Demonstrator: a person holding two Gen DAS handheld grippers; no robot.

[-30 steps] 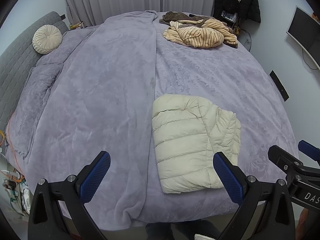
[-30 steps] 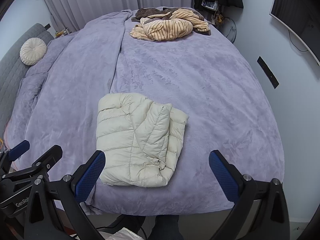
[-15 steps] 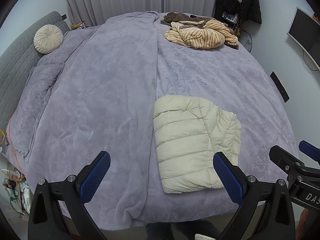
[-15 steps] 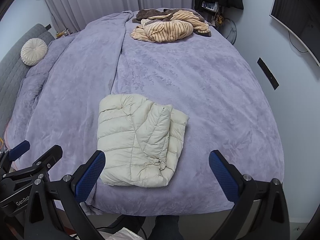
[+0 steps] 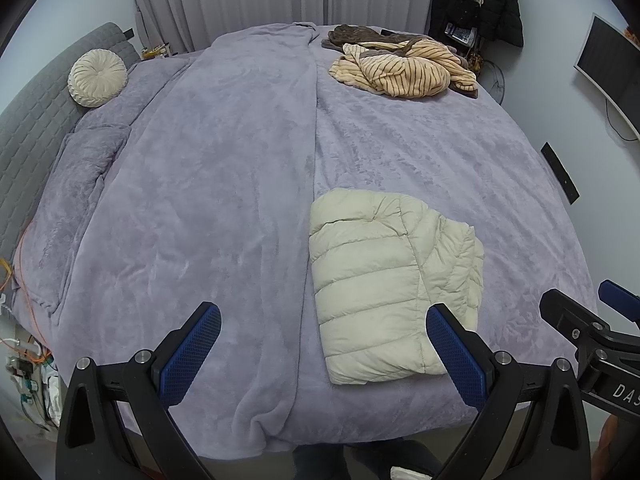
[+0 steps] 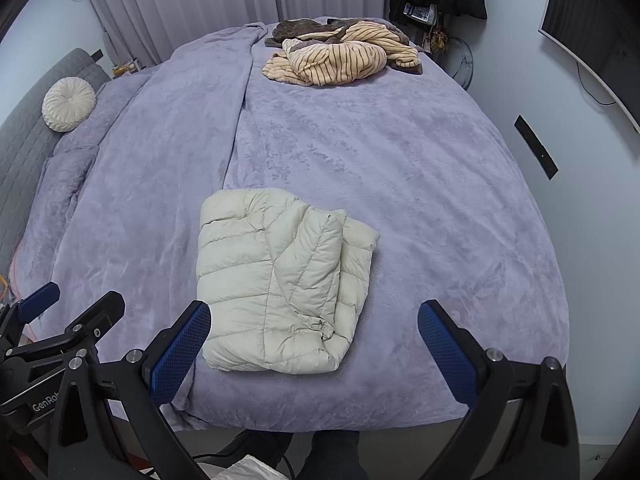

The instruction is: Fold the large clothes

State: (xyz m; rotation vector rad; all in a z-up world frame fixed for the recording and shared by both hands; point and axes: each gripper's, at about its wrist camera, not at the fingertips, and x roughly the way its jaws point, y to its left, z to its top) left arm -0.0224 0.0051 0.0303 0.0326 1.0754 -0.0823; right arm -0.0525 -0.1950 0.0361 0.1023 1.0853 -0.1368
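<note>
Bedroom with grey curtains; wide bed under a lavender plush blanket (image 5: 224, 200), a crumpled tan striped fleece garment (image 5: 404, 66) at its far edge. Folded cream quilted puffer jacket (image 6: 280, 280) lies flat near the bed's front edge. Left gripper (image 5: 320, 350) and right gripper (image 6: 314, 346) both spread wide above that edge, holding nothing, clear of the jacket.

Soft, even, slightly cool indoor light fills both wrist views, with no glare or harsh highlights. The lavender bedspread (image 5: 224, 184) is evenly lit; the folded cream puffer jacket (image 6: 276, 280) casts only a faint shadow at its near edge. Focus is sharp, with no motion blur. Strong fisheye distortion bulges the bed outward, bends the walls, and leaves black corners around each frame
</note>
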